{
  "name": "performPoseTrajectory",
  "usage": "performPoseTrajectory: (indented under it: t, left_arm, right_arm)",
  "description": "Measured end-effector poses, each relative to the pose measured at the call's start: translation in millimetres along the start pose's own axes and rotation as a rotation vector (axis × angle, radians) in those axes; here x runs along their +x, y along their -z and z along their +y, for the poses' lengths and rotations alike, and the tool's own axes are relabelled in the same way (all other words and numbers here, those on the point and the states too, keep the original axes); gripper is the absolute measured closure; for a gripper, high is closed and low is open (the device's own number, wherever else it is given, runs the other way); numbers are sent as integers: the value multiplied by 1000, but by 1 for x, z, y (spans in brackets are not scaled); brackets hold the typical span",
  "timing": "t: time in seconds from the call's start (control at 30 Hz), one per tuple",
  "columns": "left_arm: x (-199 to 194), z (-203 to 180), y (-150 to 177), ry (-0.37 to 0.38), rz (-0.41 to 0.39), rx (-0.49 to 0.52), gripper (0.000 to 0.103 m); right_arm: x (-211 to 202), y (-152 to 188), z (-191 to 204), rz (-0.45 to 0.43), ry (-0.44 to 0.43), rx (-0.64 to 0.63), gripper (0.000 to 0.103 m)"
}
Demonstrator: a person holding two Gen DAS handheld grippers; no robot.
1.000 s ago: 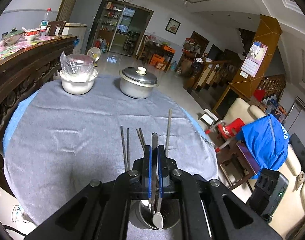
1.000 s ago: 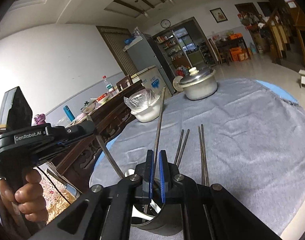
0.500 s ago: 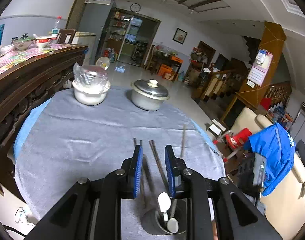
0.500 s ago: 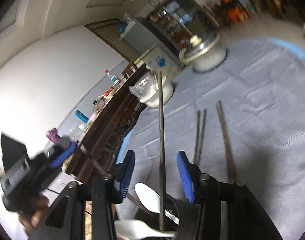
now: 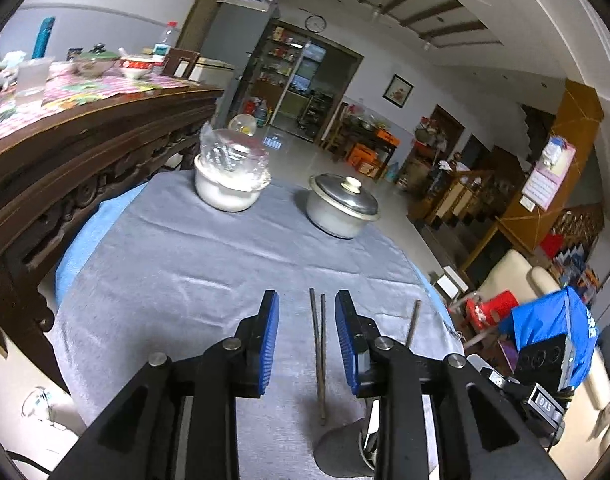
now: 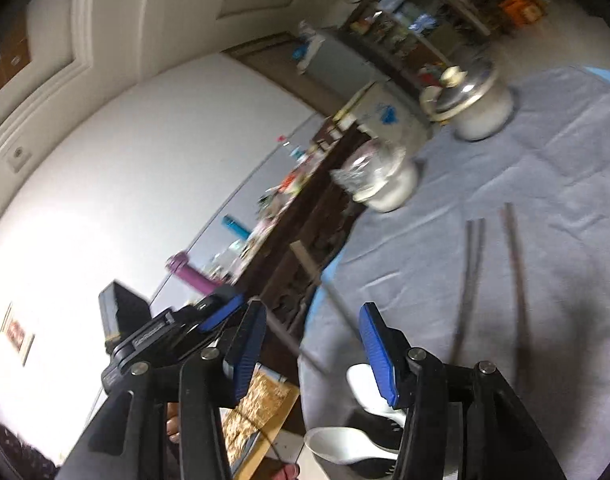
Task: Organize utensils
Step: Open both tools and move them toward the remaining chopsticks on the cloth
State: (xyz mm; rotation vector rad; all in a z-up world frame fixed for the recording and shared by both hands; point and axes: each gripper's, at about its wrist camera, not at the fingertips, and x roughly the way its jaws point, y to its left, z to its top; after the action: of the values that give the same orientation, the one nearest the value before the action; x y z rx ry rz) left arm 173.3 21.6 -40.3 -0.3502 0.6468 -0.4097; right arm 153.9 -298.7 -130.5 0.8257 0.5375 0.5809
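Observation:
My left gripper (image 5: pixel 307 344) hangs over the grey tablecloth (image 5: pixel 165 272), its jaws opening with nothing pressed between the blue pads. Behind the gap, a pair of dark chopsticks (image 5: pixel 317 344) lies flat, and a single chopstick (image 5: pixel 412 320) lies to their right. The dark utensil cup (image 5: pixel 345 448) stands low under the gripper. In the right wrist view my right gripper (image 6: pixel 313 354) is open above the cup (image 6: pixel 369 420), which holds white spoons (image 6: pixel 363 386). One chopstick (image 6: pixel 321 292) leans out of it to the upper left. The left gripper (image 6: pixel 209 320) shows at the left.
A lidded metal pot (image 5: pixel 343 210) and a white bowl under plastic wrap (image 5: pixel 231 184) stand at the table's far side. A carved wooden sideboard (image 5: pixel 85 152) runs along the left. A chair with a blue jacket (image 5: pixel 553 332) stands off the right edge.
Both grippers have opened: the left let go of a spoon and the right let go of a chopstick, which now leans in the cup. Both views have swung left and the right gripper has rolled.

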Motion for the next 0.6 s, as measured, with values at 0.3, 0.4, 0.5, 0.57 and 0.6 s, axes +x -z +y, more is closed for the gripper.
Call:
performPoseTrajectory:
  t: [0.3,0.4,0.5,0.57,0.6]
  left_arm:
    - [23,21,0,-71,76,22,66]
    - [37,30,5,-88,121,11,66]
    - [50,38,13,-97,162,-10,66]
    - [59,41,19,-106,195,-14,66]
    - [61,41,21,-108,204,-15,66]
  right_arm:
    - [-9,-11,-30,-57,141,98,50]
    - [-7,-13,-36,-50,153,107,50]
    - [-4,-14,-39,-41,164,110,50]
    - [-3,-13,-42,-37,171,113,50]
    - [-2,-12,-44,-34,171,116,50]
